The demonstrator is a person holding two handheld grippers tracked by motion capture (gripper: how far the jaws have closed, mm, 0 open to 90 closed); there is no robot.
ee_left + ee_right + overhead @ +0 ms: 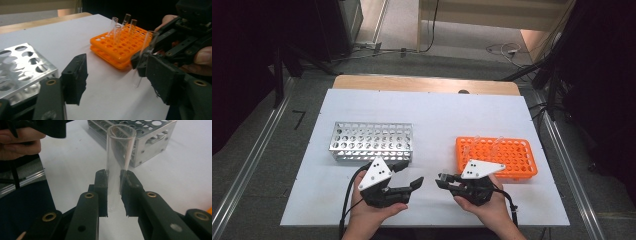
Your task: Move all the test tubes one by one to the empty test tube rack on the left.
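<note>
1. Glass tube [120, 157], clear and empty, stands upright between the jaws of the right gripper [114, 192], pinched near its lower end; open mouth on top.
2. Right gripper [443, 178] sits at the near edge of the table [432, 110], just in front of the orange rack [497, 156], jaws pointing left.
3. Left gripper [409, 175] faces it from the left, near the metal rack [372, 141]; its jaws are spread, nothing between them, not touching the tube.
4. In the left gripper view the tube [146, 53] is a blurred streak in the other gripper's tips.
5. Orange rack [120, 47] holds four more tubes [117, 33], upright, at its far side.
6. Metal rack [140, 140] holes look empty.
</note>
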